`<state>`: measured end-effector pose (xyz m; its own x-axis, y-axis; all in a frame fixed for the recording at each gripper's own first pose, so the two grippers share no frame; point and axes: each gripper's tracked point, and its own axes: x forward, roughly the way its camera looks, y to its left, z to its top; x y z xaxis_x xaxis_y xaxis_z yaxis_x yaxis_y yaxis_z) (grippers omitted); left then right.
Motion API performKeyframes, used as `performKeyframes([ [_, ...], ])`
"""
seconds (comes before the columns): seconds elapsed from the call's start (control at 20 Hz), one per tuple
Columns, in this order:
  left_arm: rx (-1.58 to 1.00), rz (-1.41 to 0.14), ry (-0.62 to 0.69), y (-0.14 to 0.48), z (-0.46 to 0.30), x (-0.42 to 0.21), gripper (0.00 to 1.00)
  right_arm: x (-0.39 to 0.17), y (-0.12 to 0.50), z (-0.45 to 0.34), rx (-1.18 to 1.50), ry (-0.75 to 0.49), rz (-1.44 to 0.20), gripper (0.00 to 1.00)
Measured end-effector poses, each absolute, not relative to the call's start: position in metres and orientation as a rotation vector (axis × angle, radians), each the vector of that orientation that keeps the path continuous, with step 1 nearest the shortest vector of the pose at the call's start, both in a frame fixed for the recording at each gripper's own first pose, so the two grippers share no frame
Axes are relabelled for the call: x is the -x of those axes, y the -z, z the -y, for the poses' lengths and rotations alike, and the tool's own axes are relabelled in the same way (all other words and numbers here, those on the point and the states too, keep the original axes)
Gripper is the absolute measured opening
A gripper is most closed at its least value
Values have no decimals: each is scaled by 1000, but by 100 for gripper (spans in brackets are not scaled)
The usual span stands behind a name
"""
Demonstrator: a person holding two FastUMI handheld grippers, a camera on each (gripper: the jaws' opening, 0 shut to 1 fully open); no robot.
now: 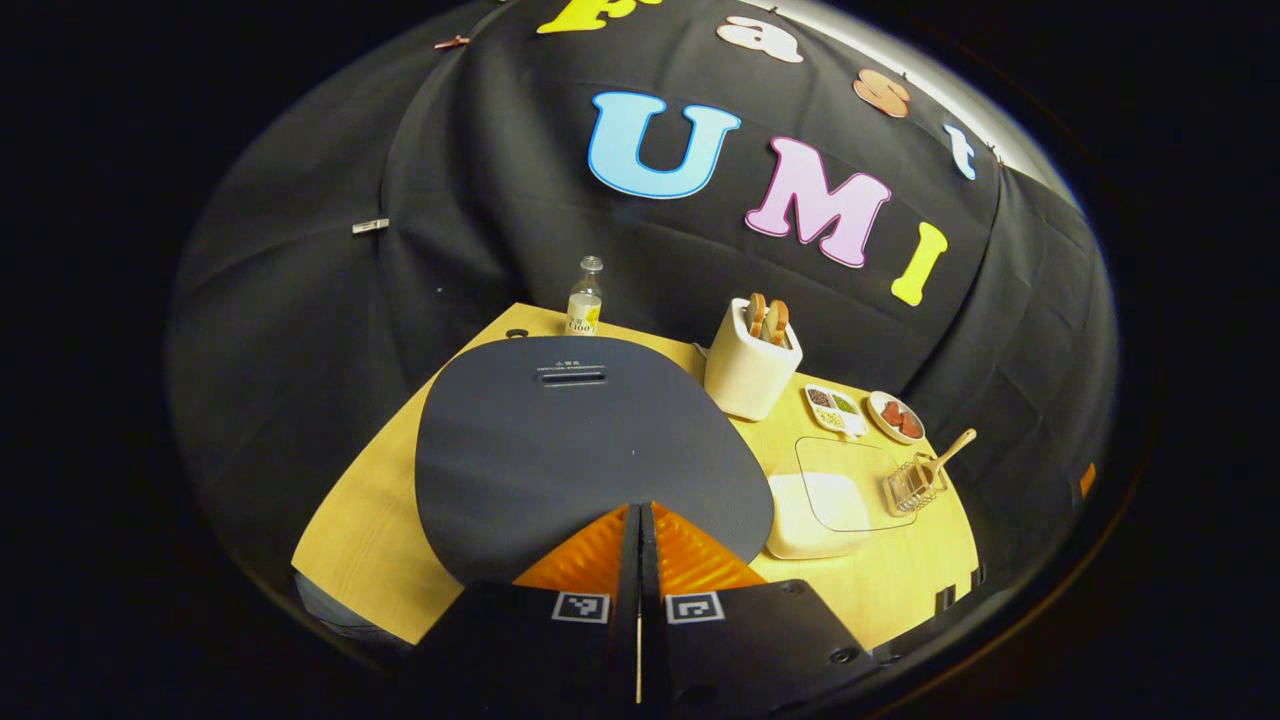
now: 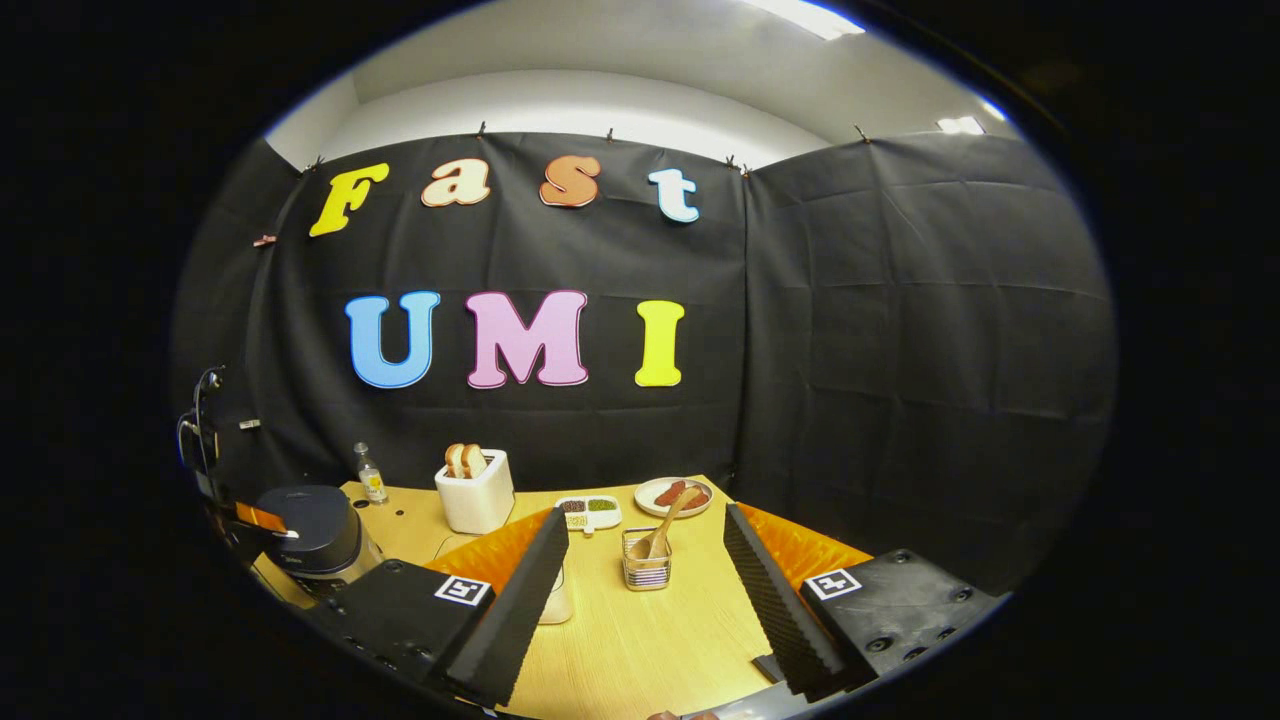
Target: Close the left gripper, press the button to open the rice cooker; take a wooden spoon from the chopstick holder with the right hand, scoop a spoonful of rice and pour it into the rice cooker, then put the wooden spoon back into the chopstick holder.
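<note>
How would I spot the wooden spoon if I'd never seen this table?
Start at the white toaster near the back of the wooden table. In front of it, toward the right, stands a small wire chopstick holder. The wooden spoon leans out of it, the one long-handled thing there.

A clear glass bottle with a yellow label (image 1: 585,298) stands at the back of the pale wooden table (image 1: 370,500); a white toaster holding two bread slices (image 1: 750,362) sits nearby; beside it lie a white divided dish of grains (image 1: 833,408) and a round plate of red sausages (image 1: 895,416).
</note>
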<state>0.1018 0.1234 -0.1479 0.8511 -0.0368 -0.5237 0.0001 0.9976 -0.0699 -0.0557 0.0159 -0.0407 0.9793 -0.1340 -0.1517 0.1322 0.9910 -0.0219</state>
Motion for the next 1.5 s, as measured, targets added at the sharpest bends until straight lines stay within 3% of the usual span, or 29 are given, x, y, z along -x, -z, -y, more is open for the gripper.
performKeyframes([
  [0.35, -128, -517, -43, 153, -123, -103, 7, 34, 45, -25, 4, 92, -170, 98],
  [0.7, -45, -476, -103, 138, -122, -95, 7, -2, 59, -16, -35, 15, -197, 98],
  [1.0, -9, -142, -255, 31, -114, -88, 7, -52, 67, 26, -87, 22, -217, 98],
  [1.2, -13, -69, -307, 1, -92, -78, 8, -85, 80, 47, -128, 24, -241, 98],
  [1.3, -22, -73, -326, 3, -84, -76, 14, -102, 90, 56, -141, 26, -257, 98],
  [1.5, 7, -79, -354, 9, -62, -64, 68, -133, 122, 69, -191, 21, -329, 98],
])
